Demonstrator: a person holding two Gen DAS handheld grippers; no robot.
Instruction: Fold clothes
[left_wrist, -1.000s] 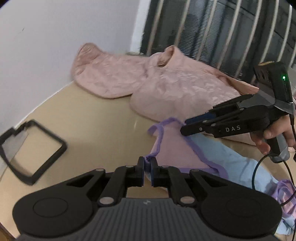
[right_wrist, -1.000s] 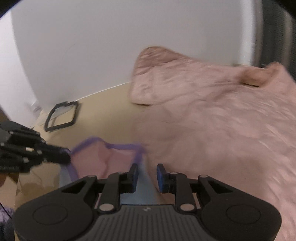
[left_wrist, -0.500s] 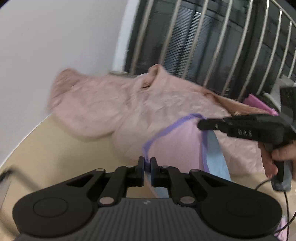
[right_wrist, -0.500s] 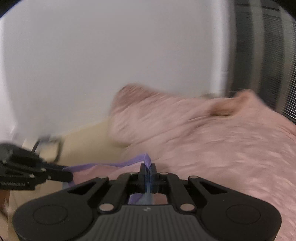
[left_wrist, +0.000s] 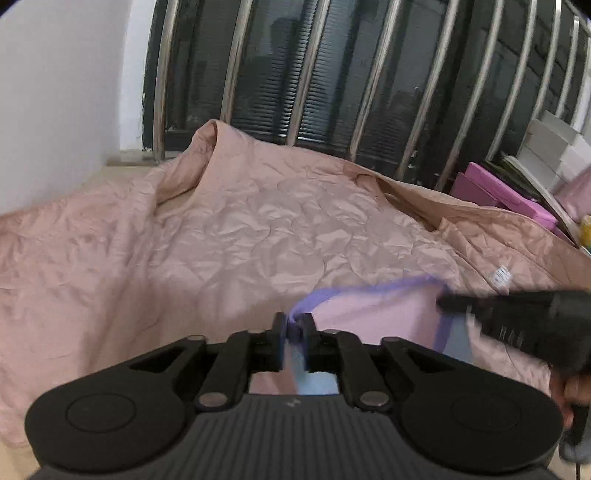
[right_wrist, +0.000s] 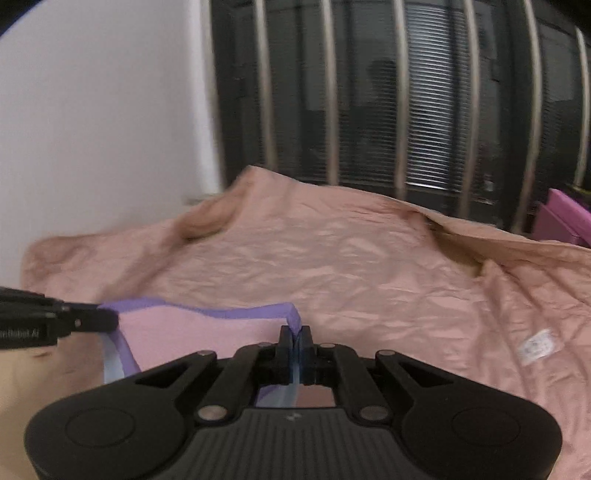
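A small garment (left_wrist: 373, 314) of pink and light blue cloth with purple trim hangs stretched between both grippers, lifted off the table. My left gripper (left_wrist: 294, 328) is shut on one purple-trimmed corner. My right gripper (right_wrist: 294, 341) is shut on the other corner; it also shows at the right of the left wrist view (left_wrist: 517, 314). The left gripper shows at the left edge of the right wrist view (right_wrist: 55, 321). The garment (right_wrist: 199, 332) hangs in front of a large pink quilted jacket (left_wrist: 258, 229), also in the right wrist view (right_wrist: 351, 266).
A window with metal bars (left_wrist: 332, 74) stands behind the jacket. A white wall (left_wrist: 55, 92) is at the left. Magenta boxes (left_wrist: 498, 192) and white boxes (left_wrist: 554, 144) are stacked at the far right. A strip of beige table (right_wrist: 22, 387) shows at the lower left.
The right gripper shut on the garment's corner. Both grippers rose with the garment, lifting it off the table and stretching its top edge between them. The views tilted up towards the window.
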